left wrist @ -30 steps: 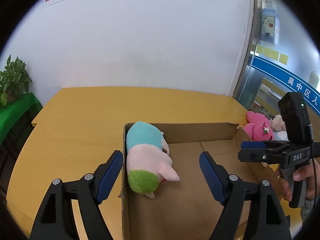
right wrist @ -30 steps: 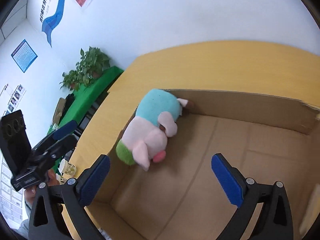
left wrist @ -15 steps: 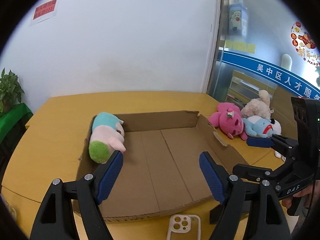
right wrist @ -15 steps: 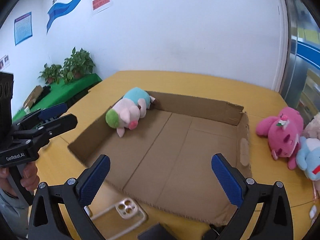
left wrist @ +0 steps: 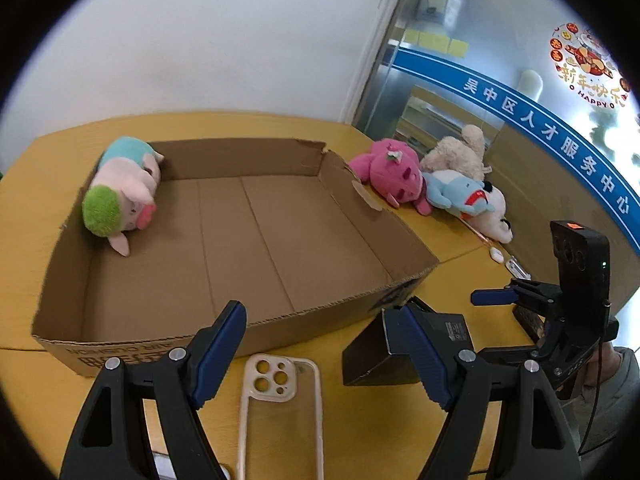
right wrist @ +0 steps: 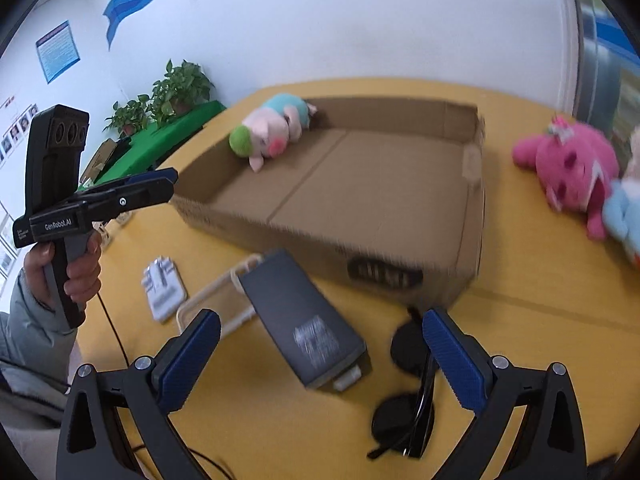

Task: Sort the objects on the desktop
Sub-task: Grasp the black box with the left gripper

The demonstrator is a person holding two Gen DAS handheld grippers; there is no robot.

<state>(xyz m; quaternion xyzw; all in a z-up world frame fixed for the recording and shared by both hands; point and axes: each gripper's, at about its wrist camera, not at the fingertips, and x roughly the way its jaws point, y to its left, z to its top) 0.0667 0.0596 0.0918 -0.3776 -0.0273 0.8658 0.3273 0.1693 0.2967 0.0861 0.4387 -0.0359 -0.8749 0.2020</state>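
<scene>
1 plush pig (left wrist: 122,190) lies in the cardboard box (left wrist: 256,322).

Left gripper (right wrist: 132,196) body showing "GenRobot.AI" | blue band (left wrist: 552,136) on glass reading "吴中区人才服务中心" | window sticker (left wrist: 588,66) displaying "新年快乐", "HAPPY" | cardboard box (left wrist: 120,354) print showing upside down, unclear

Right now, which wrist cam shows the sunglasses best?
Right wrist: the sunglasses lie folded on the table near the right gripper, both lenses visible, slightly blurred. Left wrist view doesn't show them.
</scene>
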